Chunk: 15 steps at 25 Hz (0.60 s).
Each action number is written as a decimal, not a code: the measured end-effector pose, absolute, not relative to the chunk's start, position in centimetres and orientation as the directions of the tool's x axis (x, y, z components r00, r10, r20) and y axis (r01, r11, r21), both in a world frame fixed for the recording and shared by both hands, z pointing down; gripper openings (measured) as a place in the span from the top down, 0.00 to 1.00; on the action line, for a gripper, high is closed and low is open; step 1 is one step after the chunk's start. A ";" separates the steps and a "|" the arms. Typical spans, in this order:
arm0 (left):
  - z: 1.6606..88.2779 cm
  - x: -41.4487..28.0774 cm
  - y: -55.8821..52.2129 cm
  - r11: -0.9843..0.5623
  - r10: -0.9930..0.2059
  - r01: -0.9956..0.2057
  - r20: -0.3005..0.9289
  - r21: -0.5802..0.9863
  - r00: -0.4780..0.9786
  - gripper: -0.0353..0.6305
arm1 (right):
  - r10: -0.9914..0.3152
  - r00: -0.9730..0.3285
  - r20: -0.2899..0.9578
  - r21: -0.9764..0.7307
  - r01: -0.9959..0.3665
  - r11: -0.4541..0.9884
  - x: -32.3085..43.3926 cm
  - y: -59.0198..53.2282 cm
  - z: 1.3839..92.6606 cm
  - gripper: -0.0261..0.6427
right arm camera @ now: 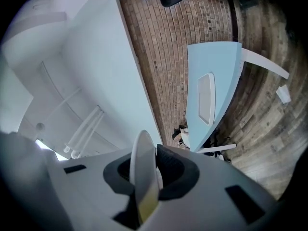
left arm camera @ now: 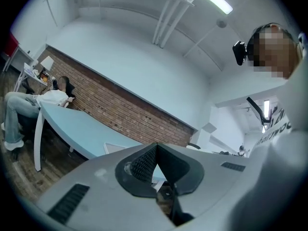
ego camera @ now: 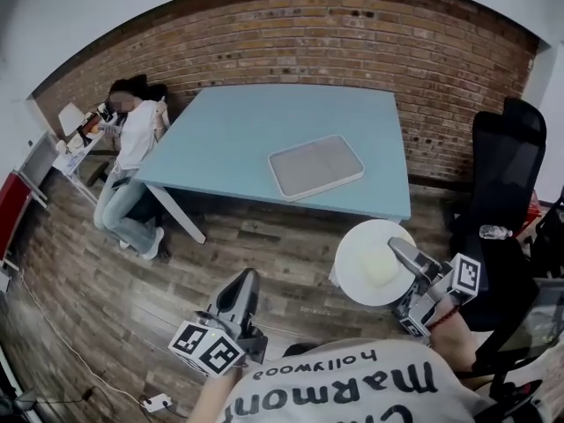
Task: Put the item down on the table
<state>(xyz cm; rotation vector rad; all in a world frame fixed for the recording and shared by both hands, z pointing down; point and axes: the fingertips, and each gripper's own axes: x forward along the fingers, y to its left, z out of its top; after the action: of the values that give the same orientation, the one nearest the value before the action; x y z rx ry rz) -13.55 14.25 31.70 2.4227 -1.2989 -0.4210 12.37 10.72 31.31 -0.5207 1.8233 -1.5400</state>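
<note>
Two tools showed at the bottom of the head view, both well short of the light blue surface (ego camera: 238,139). The right tool (ego camera: 401,250) pinched a white round plate (ego camera: 368,256) by its rim. In the right gripper view the plate (right arm camera: 143,170) stood edge-on between the dark pads, which pressed on both of its faces. The plate was roughly level above the wooden floor (ego camera: 106,271), in front of the near edge of the surface and close to its right corner, touching neither. A pale yellowish patch (ego camera: 381,270) lay on the plate, too blurred to name.

The left tool (ego camera: 248,278) carried nothing. In the left gripper view its ribbed pads met at the tip (left arm camera: 155,146) with no gap between them.

A pale grey tray (ego camera: 315,166) lay on the surface, right of its middle and slightly turned. At the far left corner a person (ego camera: 132,144) sat against the brick wall (ego camera: 352,42), beside a small cluttered white desk (ego camera: 75,144). A black office chair (ego camera: 502,161) stood to the right of the surface.
</note>
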 end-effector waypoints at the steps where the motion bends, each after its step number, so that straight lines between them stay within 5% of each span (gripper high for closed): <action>1: 31.8 -13.4 13.9 -0.520 -0.836 -0.732 -0.087 0.442 0.541 0.94 | -0.686 -0.686 -0.242 -0.968 0.121 0.220 12.3 10.5 31.3 0.88; 15: 35.7 -13.9 10.9 -0.459 -0.845 -0.760 0.038 0.460 0.534 0.94 | -0.719 -0.670 -0.184 -0.982 0.087 0.170 13.9 6.4 32.7 0.88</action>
<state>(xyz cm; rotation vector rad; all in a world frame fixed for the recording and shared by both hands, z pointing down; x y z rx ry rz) -13.88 10.92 35.68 2.3513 -1.3103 -0.2716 13.93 6.35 32.68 -0.5991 1.7943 -1.5709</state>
